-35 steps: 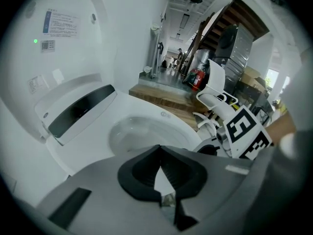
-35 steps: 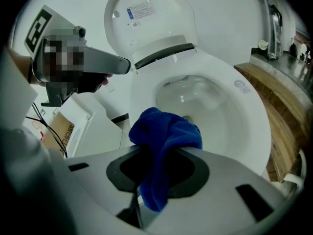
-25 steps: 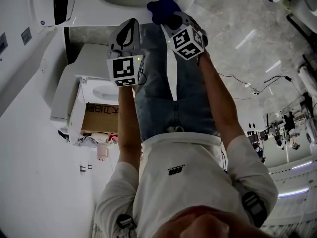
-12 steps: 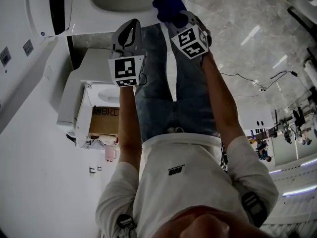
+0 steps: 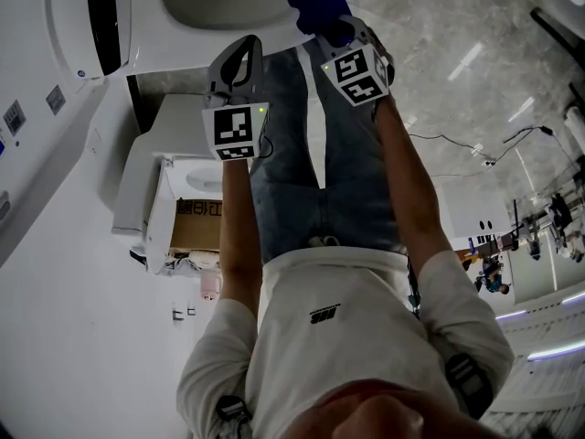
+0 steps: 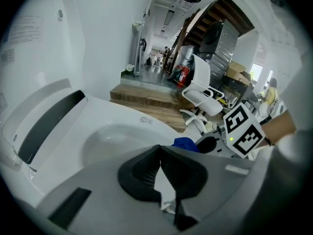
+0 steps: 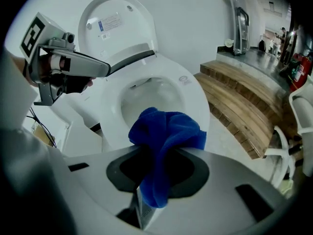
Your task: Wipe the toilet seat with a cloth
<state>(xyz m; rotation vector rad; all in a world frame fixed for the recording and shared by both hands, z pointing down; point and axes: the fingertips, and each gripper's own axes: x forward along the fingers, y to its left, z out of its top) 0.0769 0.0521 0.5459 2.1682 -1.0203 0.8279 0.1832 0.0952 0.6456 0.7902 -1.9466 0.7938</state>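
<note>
The white toilet seat (image 7: 193,99) rings the bowl, and the lid (image 7: 116,22) stands raised behind it. My right gripper (image 7: 164,151) is shut on a bunched blue cloth (image 7: 165,133), which hangs over the seat's front rim; I cannot tell if it touches. In the head view the cloth (image 5: 318,9) sits at the seat's right front edge (image 5: 302,39), ahead of the right gripper (image 5: 324,30). My left gripper (image 6: 159,148) is shut with nothing in it, hovering over the seat's near rim (image 6: 122,131). In the head view it is the left gripper (image 5: 238,48), beside the right one.
A white unit holding a cardboard box (image 5: 196,225) stands left of the person's legs. Wooden steps (image 7: 234,94) lie right of the toilet, with a white chair (image 6: 201,88) and a red extinguisher (image 6: 182,76) beyond. Cables (image 5: 450,149) trail on the marble floor.
More of the bowl and lid has come into the head view. Both grippers sit slightly nearer the toilet, and the cloth has shifted a little right along the seat's front edge.
</note>
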